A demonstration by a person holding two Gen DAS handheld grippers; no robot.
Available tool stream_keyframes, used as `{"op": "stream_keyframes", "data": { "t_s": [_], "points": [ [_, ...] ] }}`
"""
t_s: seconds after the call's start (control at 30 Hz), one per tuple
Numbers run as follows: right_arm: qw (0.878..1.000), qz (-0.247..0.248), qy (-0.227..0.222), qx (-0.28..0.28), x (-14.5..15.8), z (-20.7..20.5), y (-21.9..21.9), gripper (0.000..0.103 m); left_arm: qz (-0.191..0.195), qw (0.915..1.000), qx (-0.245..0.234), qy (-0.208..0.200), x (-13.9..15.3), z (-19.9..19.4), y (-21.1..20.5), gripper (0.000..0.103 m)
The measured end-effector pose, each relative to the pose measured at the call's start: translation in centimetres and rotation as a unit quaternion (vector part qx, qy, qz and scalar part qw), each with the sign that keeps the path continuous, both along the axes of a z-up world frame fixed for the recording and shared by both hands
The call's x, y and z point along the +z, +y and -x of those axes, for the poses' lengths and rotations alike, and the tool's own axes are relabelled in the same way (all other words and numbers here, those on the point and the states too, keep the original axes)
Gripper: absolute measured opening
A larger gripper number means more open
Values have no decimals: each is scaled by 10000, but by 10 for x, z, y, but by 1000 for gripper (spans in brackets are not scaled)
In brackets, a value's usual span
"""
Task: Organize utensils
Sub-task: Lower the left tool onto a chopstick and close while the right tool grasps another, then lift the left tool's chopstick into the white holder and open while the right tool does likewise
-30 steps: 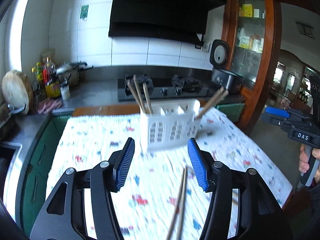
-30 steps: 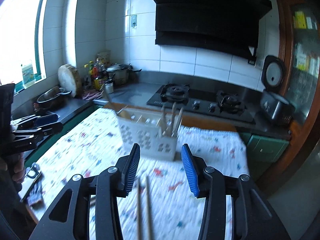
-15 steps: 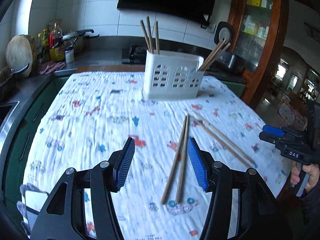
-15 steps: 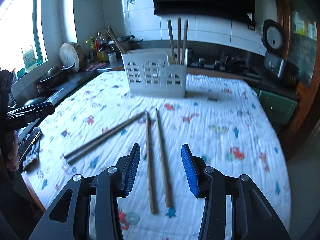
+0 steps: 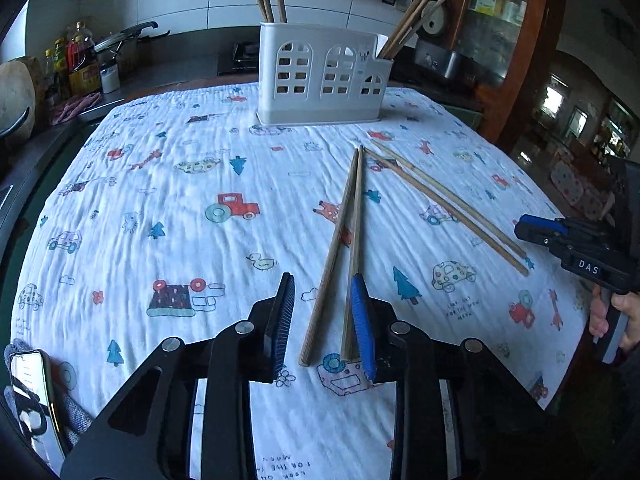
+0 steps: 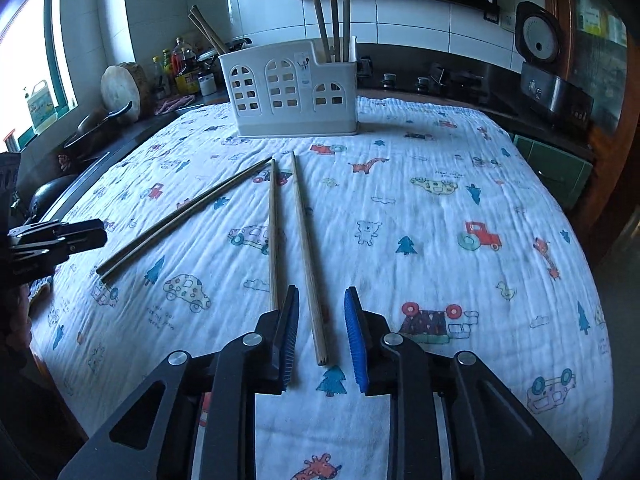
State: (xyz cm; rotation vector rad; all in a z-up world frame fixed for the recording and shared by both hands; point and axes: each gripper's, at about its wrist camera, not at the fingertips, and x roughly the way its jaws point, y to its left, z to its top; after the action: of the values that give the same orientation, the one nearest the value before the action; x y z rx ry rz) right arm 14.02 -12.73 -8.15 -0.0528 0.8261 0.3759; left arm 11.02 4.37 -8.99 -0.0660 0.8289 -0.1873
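— Kitchen behind, stove and hood at the back; what was on the counter (image 5: 120, 208)?

— A printed cloth (image 5: 224, 240) covered it. At the far edge stood a white caddy (image 5: 324, 76) with several chopsticks already upright in its end compartments. Four more lay loose on the cloth, in two pairs.

— Where did they lie from each gripper?

— The left gripper (image 5: 323, 320) sat low, fingers apart and empty, with the near ends of one pair (image 5: 344, 240) between them; one stick touched or nearly touched the right pad. Their long axis ran straight ahead toward the caddy. The right gripper (image 6: 322, 338) was also parted and empty, with one stick of the other pair (image 6: 306, 256) between its fingers and its mate just outside the left one.

— So which arm was nearer?

— Each to its own pair, I judged; the two pairs fanned apart from near the caddy, so each gripper looked down its own sticks.
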Motion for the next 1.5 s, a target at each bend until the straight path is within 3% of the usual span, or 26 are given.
{"op": "stream_keyframes", "data": {
  "t_s": [0.37,1.03,1.13,1.3,1.5],
  "points": [
    [10000,35,42,3,-6,-2,3,17,-66,9997,-11,228,-18,-11,-1,16],
    [9998,128,150,8,-19,-7,6,14,-301,9993,-106,191,-21,-16,-12,10],
    [9997,217,98,24,-19,-5,9,10,-238,9994,-70,237,-20,-17,-10,8],
    [9997,228,3,73,-13,-1,10,8,-168,9997,-76,133,-9,-14,-9,7],
    [9986,184,-478,110,27,10,10,8,-92,9995,-59,-285,28,-5,-5,6]
  ]
}}
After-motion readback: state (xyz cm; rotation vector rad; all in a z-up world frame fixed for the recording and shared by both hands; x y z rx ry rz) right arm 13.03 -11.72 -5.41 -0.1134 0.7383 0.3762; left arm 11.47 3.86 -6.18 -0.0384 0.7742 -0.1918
